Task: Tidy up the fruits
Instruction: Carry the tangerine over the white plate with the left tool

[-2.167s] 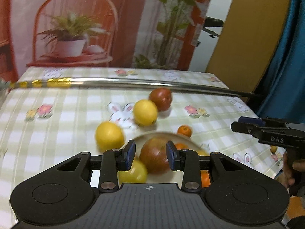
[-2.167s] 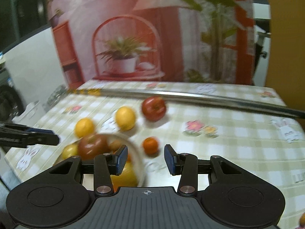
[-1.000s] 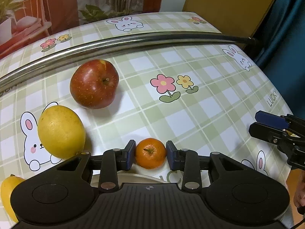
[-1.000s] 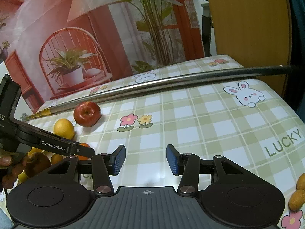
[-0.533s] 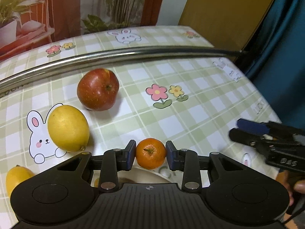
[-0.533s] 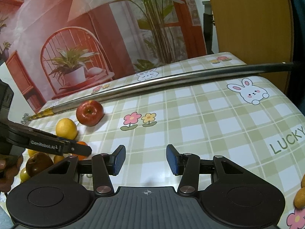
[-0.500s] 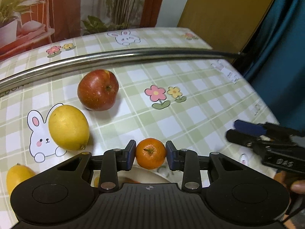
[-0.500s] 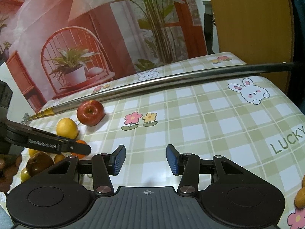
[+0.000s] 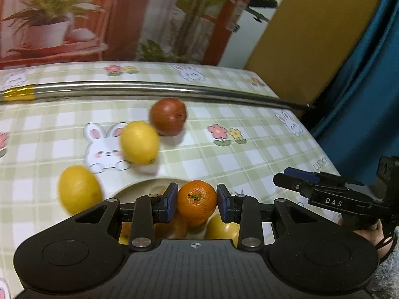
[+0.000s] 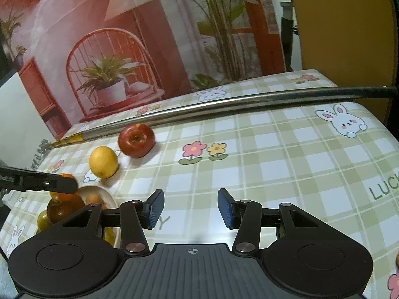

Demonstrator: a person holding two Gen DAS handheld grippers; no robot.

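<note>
My left gripper (image 9: 197,201) is shut on a small orange mandarin (image 9: 197,200) and holds it above a pale bowl (image 9: 139,186) with several fruits in it. On the cloth beyond lie a red apple (image 9: 168,115) and two lemons (image 9: 139,142) (image 9: 78,189). My right gripper (image 10: 190,208) is open and empty over bare tablecloth. In the right wrist view the bowl (image 10: 109,199) shows at the lower left under the left gripper's fingers (image 10: 59,184), with the apple (image 10: 136,139) and a lemon (image 10: 103,162) behind it.
A long steel rod (image 9: 149,89) lies across the far side of the table (image 10: 286,164). The right gripper's fingers (image 9: 299,177) show at the right edge of the left wrist view. A printed backdrop stands behind the table. Small fruits peek in at the right wrist view's lower right edge (image 10: 396,259).
My left gripper has lifted the mandarin off the cloth and drawn back over the bowl. My right gripper has stayed open and barely moved.
</note>
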